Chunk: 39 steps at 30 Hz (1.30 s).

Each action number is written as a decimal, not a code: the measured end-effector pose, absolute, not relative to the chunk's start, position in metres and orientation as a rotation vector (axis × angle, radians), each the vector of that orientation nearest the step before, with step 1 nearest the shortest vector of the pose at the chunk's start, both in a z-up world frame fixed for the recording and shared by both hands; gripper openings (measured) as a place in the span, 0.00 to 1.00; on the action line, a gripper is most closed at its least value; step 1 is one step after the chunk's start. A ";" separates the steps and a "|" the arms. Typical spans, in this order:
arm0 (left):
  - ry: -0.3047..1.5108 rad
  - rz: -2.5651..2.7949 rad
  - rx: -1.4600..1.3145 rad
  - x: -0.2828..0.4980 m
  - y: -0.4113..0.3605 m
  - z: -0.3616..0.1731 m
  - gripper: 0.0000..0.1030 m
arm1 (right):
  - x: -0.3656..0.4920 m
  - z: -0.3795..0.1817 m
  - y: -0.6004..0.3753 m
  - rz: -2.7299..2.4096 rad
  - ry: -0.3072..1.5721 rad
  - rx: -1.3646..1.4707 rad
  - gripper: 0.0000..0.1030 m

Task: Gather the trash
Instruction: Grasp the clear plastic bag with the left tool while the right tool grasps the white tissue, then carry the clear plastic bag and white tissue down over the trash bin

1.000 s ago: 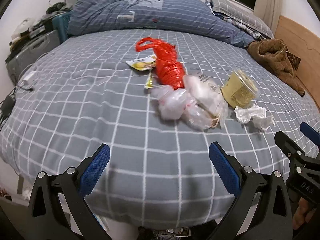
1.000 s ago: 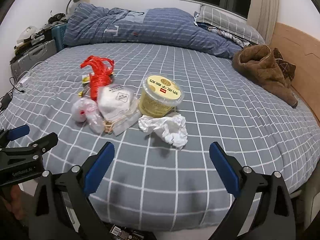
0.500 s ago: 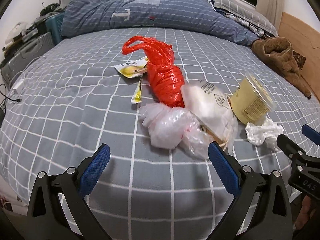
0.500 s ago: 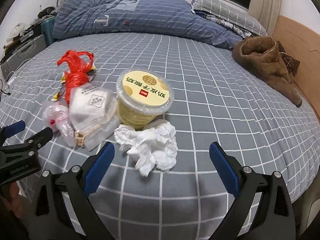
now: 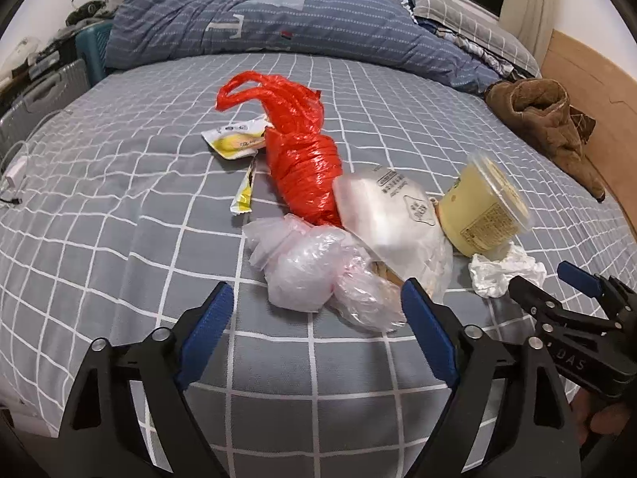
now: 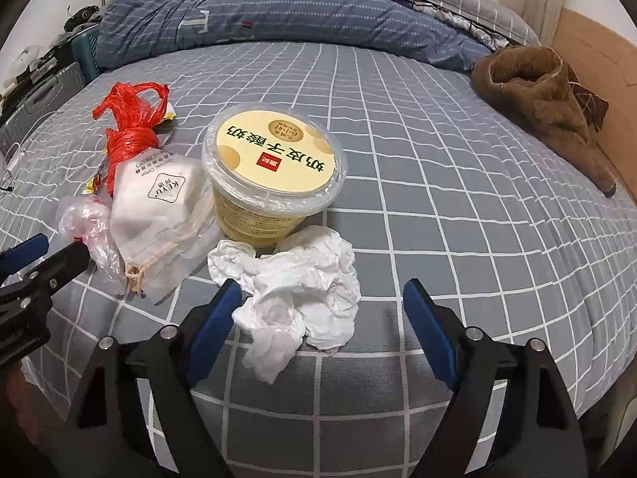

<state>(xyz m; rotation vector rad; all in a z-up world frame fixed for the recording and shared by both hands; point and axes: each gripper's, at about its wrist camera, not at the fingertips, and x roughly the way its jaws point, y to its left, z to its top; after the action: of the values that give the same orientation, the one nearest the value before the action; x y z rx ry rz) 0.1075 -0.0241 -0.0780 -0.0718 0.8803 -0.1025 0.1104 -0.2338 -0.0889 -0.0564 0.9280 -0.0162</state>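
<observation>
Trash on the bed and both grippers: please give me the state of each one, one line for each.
Yellow tub: upright, lid on.
Tissue: crumpled, between the right gripper's fingers.
Red bag: twisted, lying flat.
Clear bag: bunched up, lying on the bed.
Left gripper: open, jaws have just been closing.
Right gripper: open, jaws have just been closing.

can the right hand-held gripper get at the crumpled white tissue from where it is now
Probably yes. The right hand-held gripper is open and the crumpled white tissue lies right at its fingertips, partly between them, with nothing on top. Its jaws have just been closing. The yellow tub stands close behind the tissue, but not in the way.
</observation>
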 end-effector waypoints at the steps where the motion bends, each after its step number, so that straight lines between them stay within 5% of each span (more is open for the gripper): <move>1: 0.887 -0.103 -0.080 0.110 -0.023 -0.080 0.78 | 0.111 -0.090 -0.235 -0.010 0.935 -0.050 0.73; 8: 0.916 -0.117 -0.058 0.121 -0.030 -0.094 0.65 | 0.117 -0.102 -0.234 0.016 0.978 -0.032 0.64; 22: 0.921 -0.093 -0.060 0.123 -0.029 -0.094 0.51 | 0.118 -0.105 -0.220 0.047 0.979 -0.067 0.19; 39: 0.853 -0.100 -0.091 0.097 -0.021 -0.065 0.51 | 0.109 -0.070 -0.219 0.064 0.892 -0.042 0.18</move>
<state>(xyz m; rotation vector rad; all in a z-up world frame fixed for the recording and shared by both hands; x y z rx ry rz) 0.0971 -0.0206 -0.0649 -0.0905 0.8527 -0.1000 0.1088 -0.2192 -0.0705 -0.0417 0.8919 0.0639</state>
